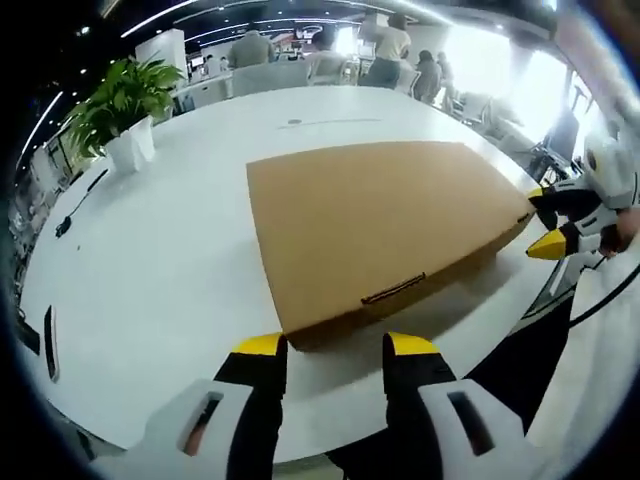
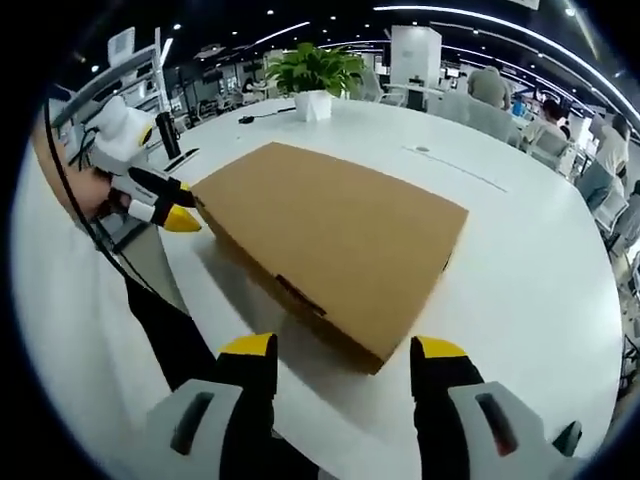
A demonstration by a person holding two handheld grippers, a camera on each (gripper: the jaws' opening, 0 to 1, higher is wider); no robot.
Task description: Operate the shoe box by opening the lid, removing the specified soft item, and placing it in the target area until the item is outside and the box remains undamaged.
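A closed brown cardboard shoe box (image 1: 385, 225) (image 2: 330, 235) lies flat on the white table (image 1: 170, 270), its lid down, with a small slot in the near side. My left gripper (image 1: 336, 346) is open, its yellow-tipped jaws on either side of the box's near corner. In the right gripper view that same left gripper (image 2: 178, 203) sits at the box's left corner, held by a hand. My right gripper (image 2: 344, 347) is open just before the box's near corner. It appears as well in the left gripper view (image 1: 541, 221), at the box's right corner.
A potted plant (image 1: 120, 105) (image 2: 315, 68) stands on the far part of the table. A black cable (image 1: 78, 203) and a dark flat device (image 1: 50, 342) lie near the table's edge. People sit on chairs (image 1: 270, 75) beyond the table.
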